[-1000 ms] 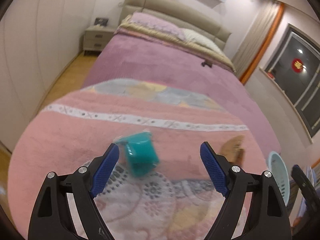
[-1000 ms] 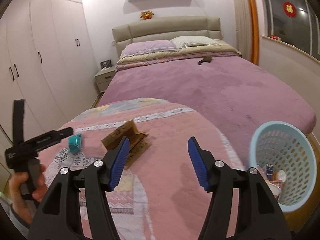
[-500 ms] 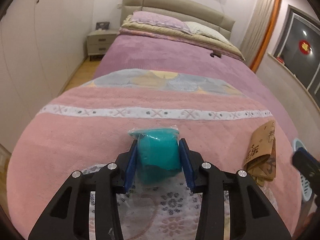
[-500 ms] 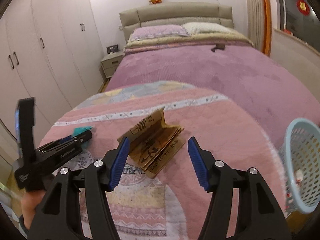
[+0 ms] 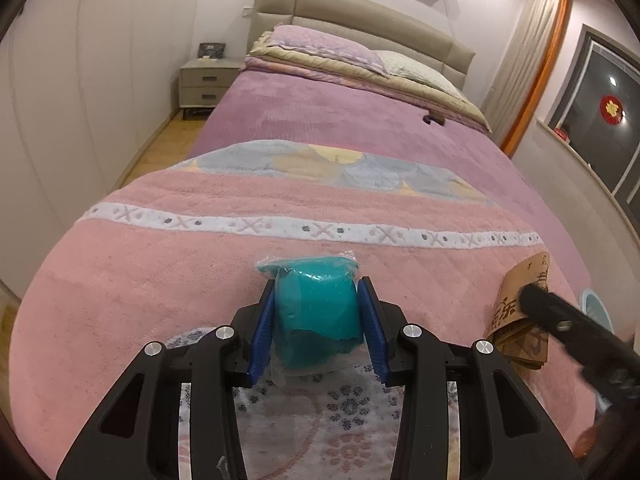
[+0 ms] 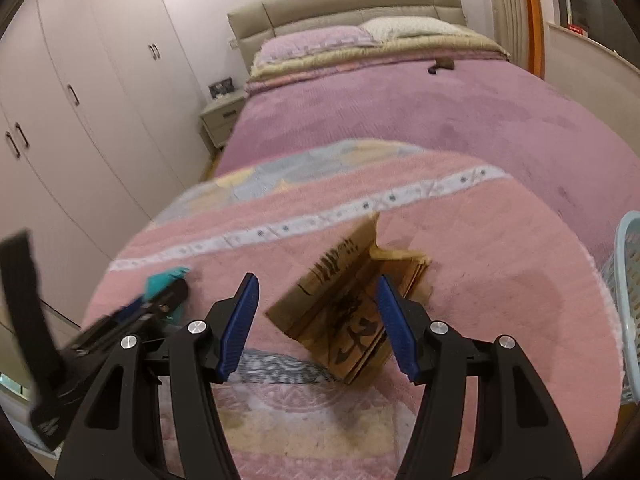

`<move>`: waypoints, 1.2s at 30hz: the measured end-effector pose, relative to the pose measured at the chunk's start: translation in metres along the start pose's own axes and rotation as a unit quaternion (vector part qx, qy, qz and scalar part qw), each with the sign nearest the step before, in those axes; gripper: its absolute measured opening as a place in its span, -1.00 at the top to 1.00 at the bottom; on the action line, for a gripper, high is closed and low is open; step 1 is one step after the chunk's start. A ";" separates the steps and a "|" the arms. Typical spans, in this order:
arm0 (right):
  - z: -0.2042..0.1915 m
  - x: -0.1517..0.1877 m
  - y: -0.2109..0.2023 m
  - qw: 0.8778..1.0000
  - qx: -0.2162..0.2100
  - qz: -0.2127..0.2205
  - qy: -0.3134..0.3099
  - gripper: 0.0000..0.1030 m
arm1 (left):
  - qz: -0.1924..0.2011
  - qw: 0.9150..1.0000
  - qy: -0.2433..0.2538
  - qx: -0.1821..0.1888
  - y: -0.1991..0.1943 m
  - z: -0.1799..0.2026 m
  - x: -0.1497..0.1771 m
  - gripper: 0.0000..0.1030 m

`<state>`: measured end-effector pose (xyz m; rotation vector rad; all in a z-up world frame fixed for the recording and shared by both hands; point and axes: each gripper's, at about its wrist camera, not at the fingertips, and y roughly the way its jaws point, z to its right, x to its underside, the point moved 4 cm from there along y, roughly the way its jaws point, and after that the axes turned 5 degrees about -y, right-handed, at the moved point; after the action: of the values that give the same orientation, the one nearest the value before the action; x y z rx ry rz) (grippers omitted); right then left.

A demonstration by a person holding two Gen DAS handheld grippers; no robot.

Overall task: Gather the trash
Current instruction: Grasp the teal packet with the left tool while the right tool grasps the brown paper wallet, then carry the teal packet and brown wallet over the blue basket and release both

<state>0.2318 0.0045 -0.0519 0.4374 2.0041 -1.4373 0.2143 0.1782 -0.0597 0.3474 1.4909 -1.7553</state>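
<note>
My left gripper [image 5: 318, 330] is shut on a teal packet in clear wrap [image 5: 316, 308], just above the pink blanket [image 5: 160, 272]. The packet's tip [image 6: 164, 280] shows in the right wrist view beside the left gripper [image 6: 160, 304]. My right gripper [image 6: 316, 324] is open, its blue pads either side of a folded brown paper bag [image 6: 348, 308] lying on the blanket. The bag also shows at the right of the left wrist view [image 5: 520, 312], partly behind the right gripper.
A light blue perforated waste basket [image 6: 628, 300] stands at the bed's right side; a sliver of it shows in the left wrist view [image 5: 596, 308]. A small dark object [image 6: 442, 66] lies far up the purple bed. Wardrobes [image 6: 80, 100] and a nightstand [image 5: 206, 82] line the left.
My left gripper closed on the teal packet. My right gripper moved down and forward until its open fingers straddle the brown paper bag.
</note>
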 end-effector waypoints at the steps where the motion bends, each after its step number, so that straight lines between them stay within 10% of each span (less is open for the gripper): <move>1: 0.001 0.003 0.003 1.000 0.001 -0.002 0.002 0.06 | 0.002 1.000 0.004 -0.002 0.000 0.001 0.000 0.25; 10: -0.004 0.020 0.001 1.000 -0.008 0.005 -0.022 0.89 | 0.014 1.000 0.020 -0.008 -0.002 0.008 0.001 0.25; 18: 0.005 0.031 -0.035 0.999 -0.017 0.030 -0.022 0.92 | 0.049 0.998 0.046 -0.008 -0.016 0.022 0.001 0.25; 36: 0.101 0.044 -0.162 0.992 0.016 0.120 0.034 0.93 | 0.055 0.979 0.134 0.140 -0.091 0.168 0.036 0.26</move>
<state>0.1324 -0.1502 0.0150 0.7247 1.9086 -1.3226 0.1727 0.0090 0.0261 0.8247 1.3742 -1.8859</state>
